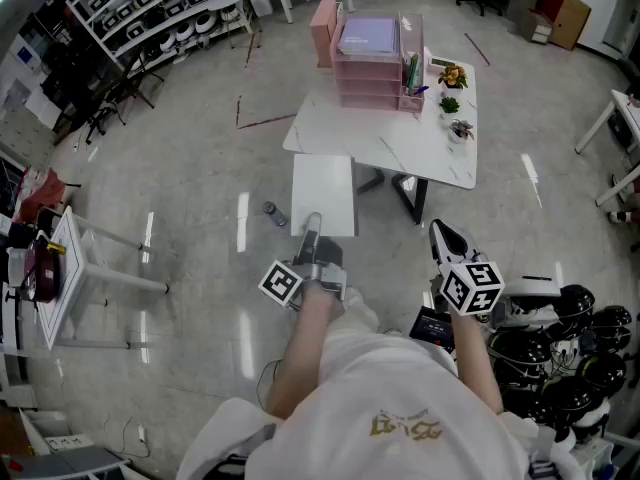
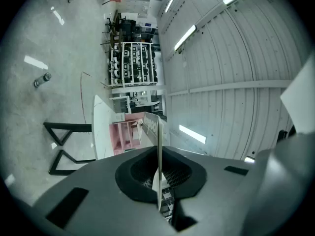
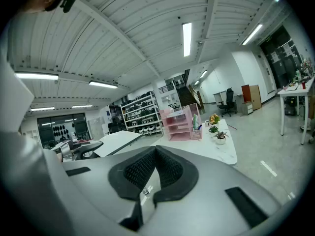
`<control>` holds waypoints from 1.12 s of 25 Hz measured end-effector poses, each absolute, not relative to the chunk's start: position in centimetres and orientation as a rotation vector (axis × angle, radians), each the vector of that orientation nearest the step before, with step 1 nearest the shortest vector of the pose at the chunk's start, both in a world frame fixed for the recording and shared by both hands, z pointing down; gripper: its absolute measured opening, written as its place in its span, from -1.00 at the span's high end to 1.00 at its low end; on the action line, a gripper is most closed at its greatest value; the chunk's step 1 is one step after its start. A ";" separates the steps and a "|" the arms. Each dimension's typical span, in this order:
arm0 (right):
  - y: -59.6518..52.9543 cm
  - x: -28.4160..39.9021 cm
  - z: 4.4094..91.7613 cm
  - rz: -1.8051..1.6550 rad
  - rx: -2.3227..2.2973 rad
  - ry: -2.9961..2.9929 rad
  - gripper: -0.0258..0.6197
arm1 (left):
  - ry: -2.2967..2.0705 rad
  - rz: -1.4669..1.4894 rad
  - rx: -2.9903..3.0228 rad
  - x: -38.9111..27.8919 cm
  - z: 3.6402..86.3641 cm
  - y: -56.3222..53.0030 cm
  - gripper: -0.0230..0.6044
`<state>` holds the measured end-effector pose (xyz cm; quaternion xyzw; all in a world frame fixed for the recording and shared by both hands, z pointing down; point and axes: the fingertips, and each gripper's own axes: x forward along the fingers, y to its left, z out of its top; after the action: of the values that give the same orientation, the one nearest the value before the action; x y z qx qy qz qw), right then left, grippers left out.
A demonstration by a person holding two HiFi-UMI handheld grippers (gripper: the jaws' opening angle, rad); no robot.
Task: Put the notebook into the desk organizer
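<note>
While a person in a white top stands well back from the white table (image 1: 400,143), the left hand-held gripper (image 1: 312,230) is clamped on the near edge of a thin white rectangular notebook (image 1: 322,194). The notebook juts flat out ahead of its jaws, over the grey floor. In the left gripper view the notebook (image 2: 152,127) runs edge-on between the closed pads, and the room appears turned sideways, so that hand-held gripper (image 2: 158,157) is rolled onto its side. The bare left forearm reaches forward. The right hand-held gripper (image 1: 446,234) is held out beside it, well apart from the notebook, its jaws together on nothing (image 3: 155,151). The pink tiered plastic desk organizer (image 1: 368,63) stands at the table's far end, with what appears to be a purple sheet on top.
</note>
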<state>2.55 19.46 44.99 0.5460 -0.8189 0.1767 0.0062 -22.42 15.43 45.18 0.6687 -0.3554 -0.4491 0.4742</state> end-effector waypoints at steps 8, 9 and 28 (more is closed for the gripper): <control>21.0 1.5 43.9 0.538 1.712 -2.582 0.88 | -0.880 -1.114 1.629 -23.5 44.7 17.2 0.84; 21.2 1.6 43.9 0.534 1.712 -2.581 0.88 | -0.878 -1.119 1.630 -23.6 44.6 17.4 0.84; 20.5 6.0 44.8 0.610 1.796 -2.576 0.88 | -0.926 -1.144 1.587 -22.3 45.5 15.4 0.84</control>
<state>5.98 20.50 44.85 0.5611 -0.8050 0.1906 -0.0287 -22.31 15.39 45.49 0.6475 -0.3779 -0.4668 0.4691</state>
